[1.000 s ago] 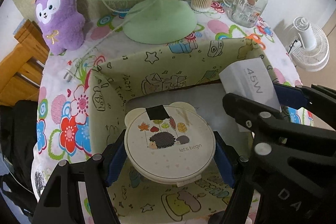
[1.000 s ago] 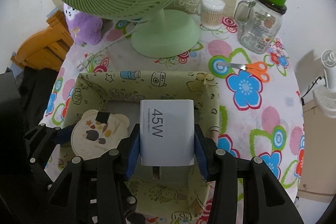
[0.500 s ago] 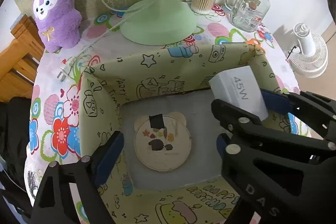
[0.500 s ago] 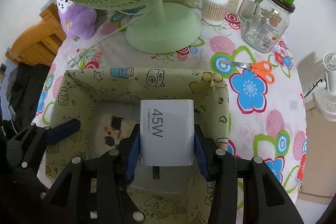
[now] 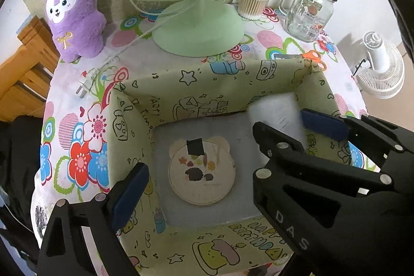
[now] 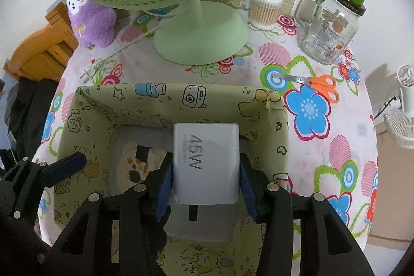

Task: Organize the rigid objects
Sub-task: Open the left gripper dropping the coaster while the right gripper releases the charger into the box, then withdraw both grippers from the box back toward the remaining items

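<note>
A yellow-green cartoon-print box (image 5: 196, 79) (image 6: 165, 95) stands open on the flowered table. A round cream tin with a hedgehog picture (image 5: 201, 173) lies flat on the box floor; part of it shows in the right wrist view (image 6: 134, 162). My left gripper (image 5: 207, 180) is open and empty above the tin. My right gripper (image 6: 205, 177) hangs over the box's right side with its jaws slightly parted; the white 45W charger (image 6: 205, 162) is tilting out between them. The charger is blurred in the left wrist view (image 5: 276, 115).
A green fan (image 6: 201, 38) stands just behind the box, its head overhanging. A purple plush (image 5: 75, 17), a cotton-swab tub (image 6: 266, 7), a glass jar with a green lid (image 6: 333, 25) and orange scissors (image 6: 320, 84) lie around it. A white floor fan (image 5: 380, 69) stands off the table's right edge.
My left gripper opened, dropped the hedgehog tin onto the box floor and rose. My right gripper moved over the box and has begun to release the charger, which tips downward.
</note>
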`<state>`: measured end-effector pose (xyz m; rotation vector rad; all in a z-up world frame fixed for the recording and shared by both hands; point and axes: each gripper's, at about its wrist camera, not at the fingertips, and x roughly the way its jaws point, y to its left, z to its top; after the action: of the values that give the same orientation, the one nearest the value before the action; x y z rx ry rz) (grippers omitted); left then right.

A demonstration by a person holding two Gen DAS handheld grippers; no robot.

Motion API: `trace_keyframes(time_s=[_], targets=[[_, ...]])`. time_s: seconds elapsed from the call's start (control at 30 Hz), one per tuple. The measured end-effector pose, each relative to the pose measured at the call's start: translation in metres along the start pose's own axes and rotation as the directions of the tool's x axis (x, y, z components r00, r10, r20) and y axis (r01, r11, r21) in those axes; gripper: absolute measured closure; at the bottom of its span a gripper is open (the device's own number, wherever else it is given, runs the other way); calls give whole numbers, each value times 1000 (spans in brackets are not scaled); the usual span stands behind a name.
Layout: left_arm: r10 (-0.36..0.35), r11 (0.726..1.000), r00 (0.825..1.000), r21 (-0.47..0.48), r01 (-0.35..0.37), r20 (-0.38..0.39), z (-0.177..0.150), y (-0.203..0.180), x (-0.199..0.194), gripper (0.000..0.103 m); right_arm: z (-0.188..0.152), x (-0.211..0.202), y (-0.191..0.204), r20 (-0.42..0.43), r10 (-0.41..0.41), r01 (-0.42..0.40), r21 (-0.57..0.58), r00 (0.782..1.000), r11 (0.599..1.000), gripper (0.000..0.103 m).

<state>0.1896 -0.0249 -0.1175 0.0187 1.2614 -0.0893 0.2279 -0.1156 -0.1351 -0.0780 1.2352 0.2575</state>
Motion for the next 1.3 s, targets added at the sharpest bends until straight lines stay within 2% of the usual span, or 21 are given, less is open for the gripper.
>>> trace_keyframes(time_s=[0.1,0.27,0.4,0.77,0.9,1.3], targets=[[6,1000,1000,0,-6,7,0,1,-3,7,0,-6,2,18,-3,3,-5,1000,1000,40],[14,1000,1000,5,-14,16,-4,2,-12,7,-4,-14,3,17,-5,4,13,1000,1000,37],[28,999,999,18,-28,34,-8,1,-22,7,-8,-25,4,35,-13,12,21,999,1000,28],[58,998,995,28,-60,79,-25,2,-52,7,-27,-60,7,79,-20,17,34,997,999,22],[81,995,991,43,-86,106,-32,1,-62,7,-34,-72,9,91,-48,45,36,995,998,18],[93,994,984,43,-101,154,-49,2,-92,7,-53,-106,11,134,-62,56,49,989,997,11]])
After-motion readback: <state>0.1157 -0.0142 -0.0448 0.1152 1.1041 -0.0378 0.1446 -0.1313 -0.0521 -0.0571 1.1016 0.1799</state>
